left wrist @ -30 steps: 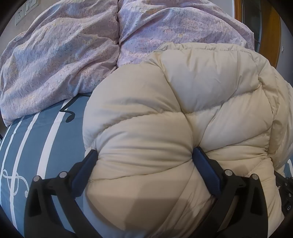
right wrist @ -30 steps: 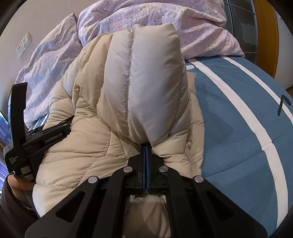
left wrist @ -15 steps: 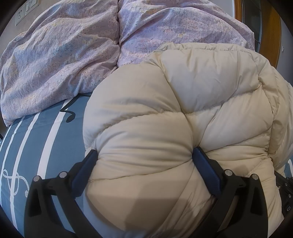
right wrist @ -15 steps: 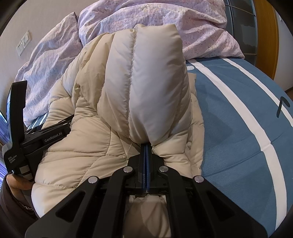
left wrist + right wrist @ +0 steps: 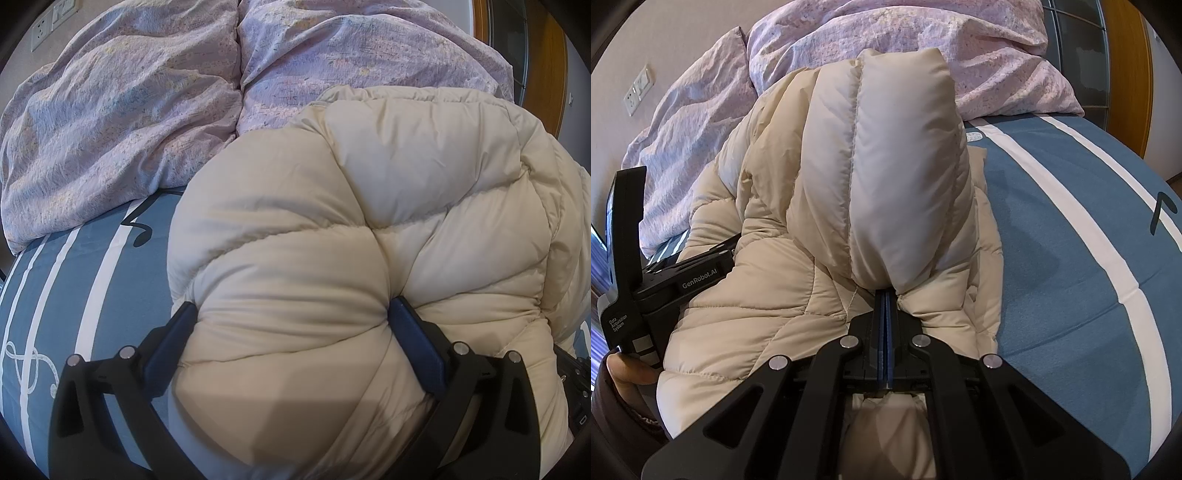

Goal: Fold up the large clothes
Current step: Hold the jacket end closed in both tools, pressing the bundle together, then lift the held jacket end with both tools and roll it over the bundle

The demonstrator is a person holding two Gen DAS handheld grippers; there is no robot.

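Observation:
A cream puffer jacket (image 5: pixel 388 184) lies bunched on the bed and fills most of both views. My left gripper (image 5: pixel 291 304) holds a thick roll of it, its blue pads (image 5: pixel 417 343) pressed into the padding on either side. My right gripper (image 5: pixel 885 293) is shut, with a quilted fold of the jacket (image 5: pixel 886 166) pinched at its tip and standing up in front of the camera. In the right wrist view the left gripper's black body (image 5: pixel 683 277) reaches into the jacket from the left, held by a hand (image 5: pixel 624 373).
The bed sheet (image 5: pixel 74 277) is blue with white stripes, with open sheet to the right of the jacket (image 5: pixel 1071 258). A crumpled pink duvet (image 5: pixel 129 110) lies behind the jacket. A wall socket (image 5: pixel 637 90) is at far left, a wooden door frame (image 5: pixel 550 74) at far right.

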